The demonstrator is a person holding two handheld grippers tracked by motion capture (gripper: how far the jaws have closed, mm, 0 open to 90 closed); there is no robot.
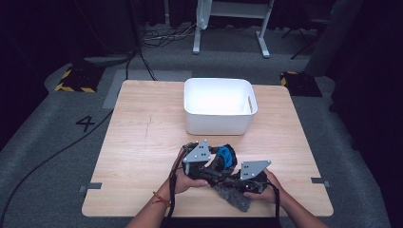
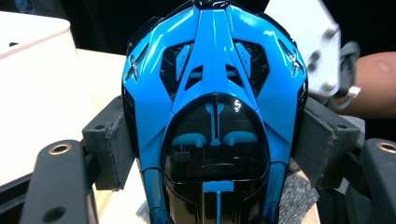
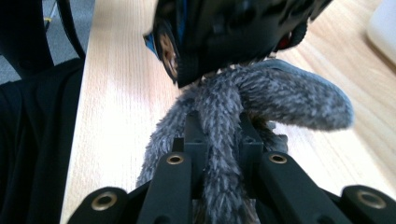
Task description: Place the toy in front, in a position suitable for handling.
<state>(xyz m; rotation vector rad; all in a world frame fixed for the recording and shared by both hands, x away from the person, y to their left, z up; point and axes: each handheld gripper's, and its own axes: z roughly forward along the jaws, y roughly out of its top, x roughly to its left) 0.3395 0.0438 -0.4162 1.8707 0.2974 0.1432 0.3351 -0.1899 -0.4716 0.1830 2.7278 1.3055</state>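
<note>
Nearest the high camera, the person's two forearms come in over the near edge of the bench (image 1: 142, 142), a pale wooden top that stands on grey floor with dark cables trailing off to the left. On the far half of the bench, slightly right of centre, sits a white tub (image 1: 218, 111), upright and well apart from the hands.

Both tools meet near the middle of the near edge. The left tool (image 1: 219, 159) is clenched on a blue and black toy car (image 2: 215, 112): in the left gripper view its pads (image 2: 114, 140) press on both flanks of the car, which points nose down towards that camera. In the high view the car shows as a blue patch just to the right of the left tool's grey plate, held above the bench top.

The right tool (image 3: 219, 140) is clamped on a grey furry cloth (image 3: 261, 95). In the right gripper view a bunched fold of the cloth runs up between its jaws, and the rest spreads to the right over the wood. The cloth touches the car's underside, close to a wheel. In the high view a part of the cloth (image 1: 233, 197) lies on the bench at the near edge, between the two hands and just below the tools.
</note>
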